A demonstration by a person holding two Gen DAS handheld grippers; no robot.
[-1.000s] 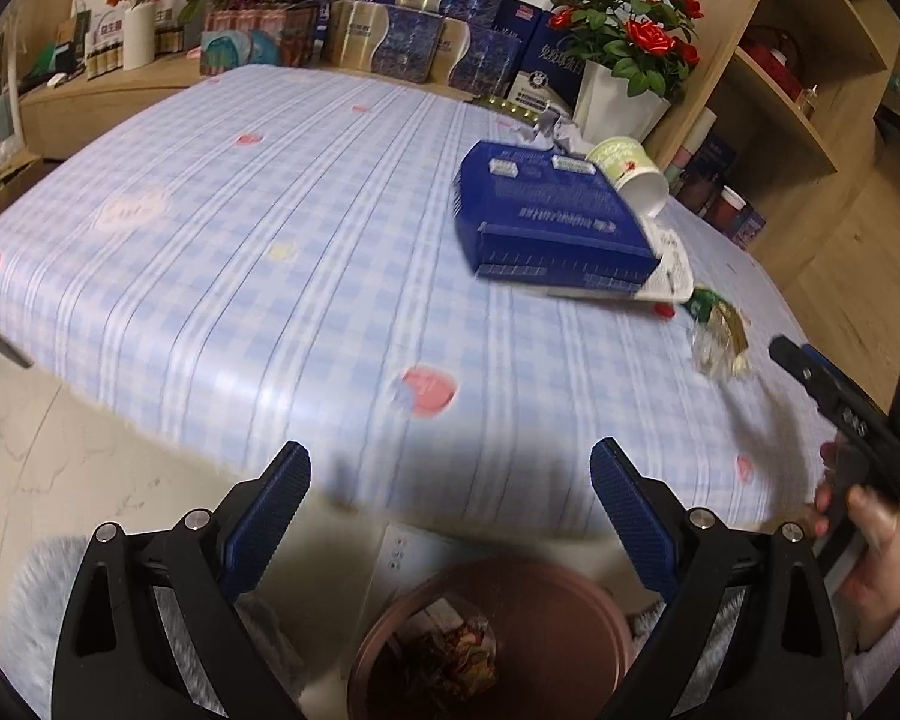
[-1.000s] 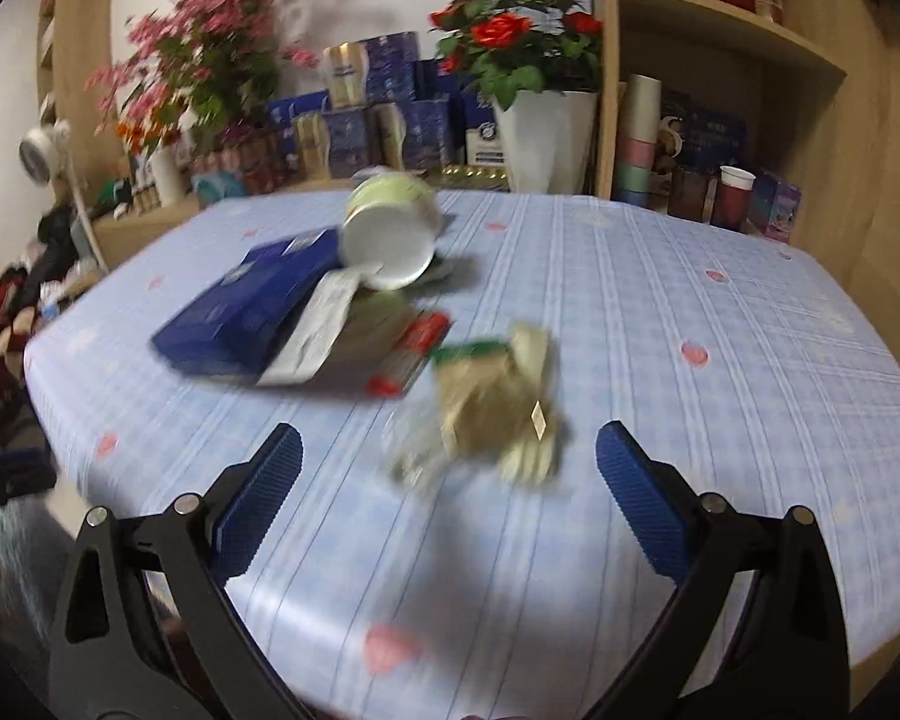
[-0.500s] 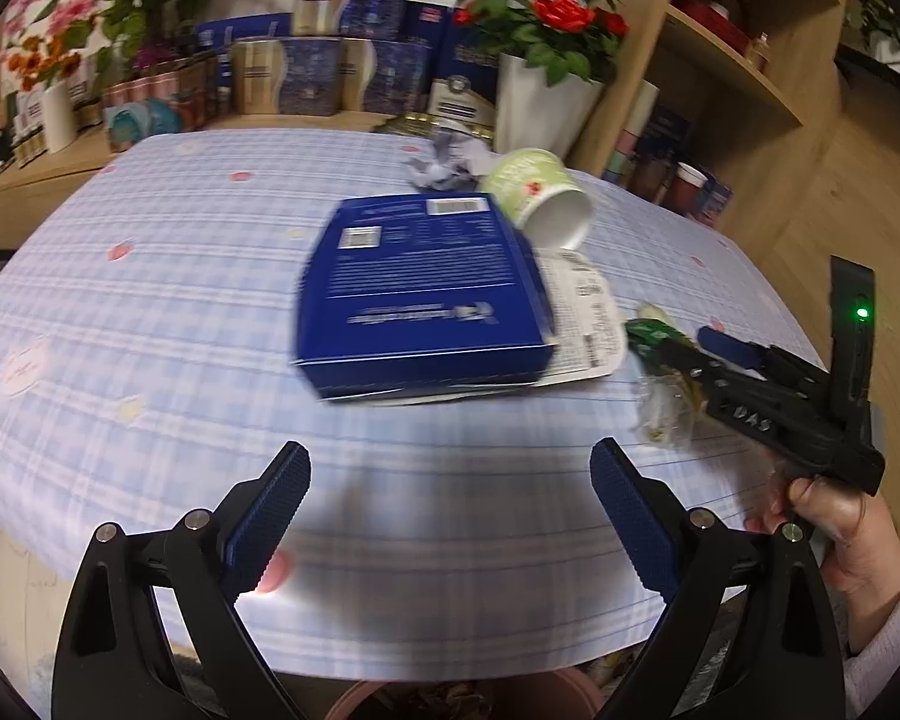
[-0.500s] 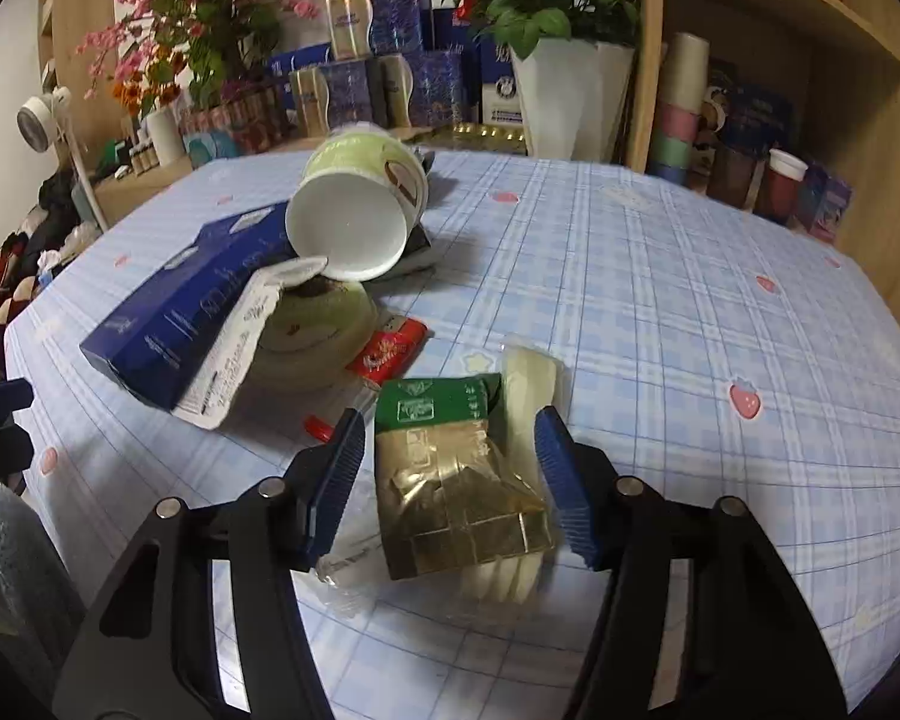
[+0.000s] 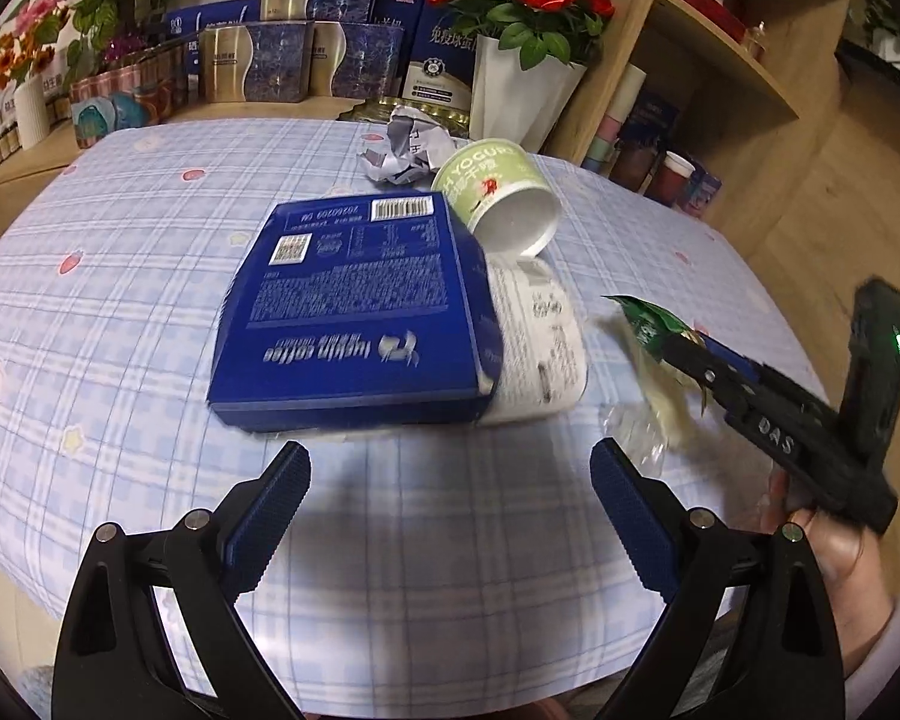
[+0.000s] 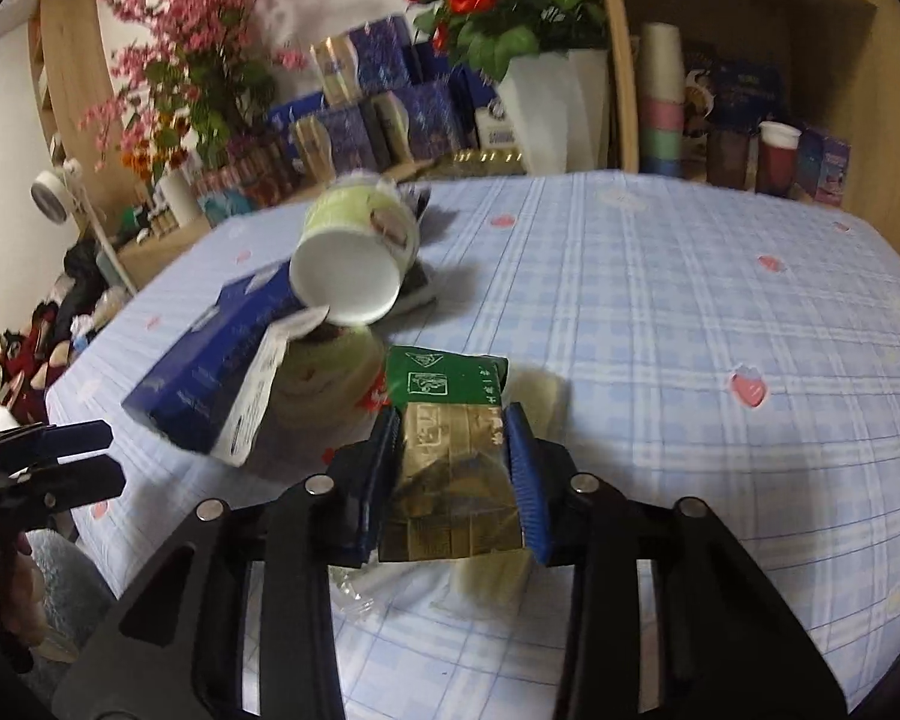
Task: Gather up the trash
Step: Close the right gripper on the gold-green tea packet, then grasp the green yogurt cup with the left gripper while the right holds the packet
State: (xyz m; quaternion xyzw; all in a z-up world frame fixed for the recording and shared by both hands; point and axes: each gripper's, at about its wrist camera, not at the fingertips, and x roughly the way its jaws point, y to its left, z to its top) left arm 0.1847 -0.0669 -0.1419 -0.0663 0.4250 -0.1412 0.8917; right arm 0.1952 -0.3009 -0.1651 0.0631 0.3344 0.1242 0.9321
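Note:
A green and gold snack packet [image 6: 444, 378] lies on the checked tablecloth [image 6: 690, 330]. My right gripper [image 6: 452, 418] is closing on it, and both blue pads touch its sides. In the left wrist view that gripper [image 5: 684, 348] comes in from the right with the packet [image 5: 645, 315] at its tips. My left gripper [image 5: 450, 462] hangs open over the table's near edge with nothing between its fingers, just short of a blue box [image 5: 354, 312]. A tipped yogurt cup [image 5: 498, 192], a white printed sheet [image 5: 540, 342] and crumpled paper [image 5: 408, 144] lie around the box.
A white vase of red roses [image 5: 510, 96] and stacked gift boxes [image 5: 282, 60] stand behind the table. Wooden shelves with cups [image 6: 660, 96] rise at the right. Clear plastic film [image 5: 636, 438] lies beside the packet. A person's hand [image 5: 840, 546] holds the right gripper.
My right gripper's jaws have closed in from wide apart onto the packet. My left gripper has swung from above the floor bin to over the table, facing the blue box.

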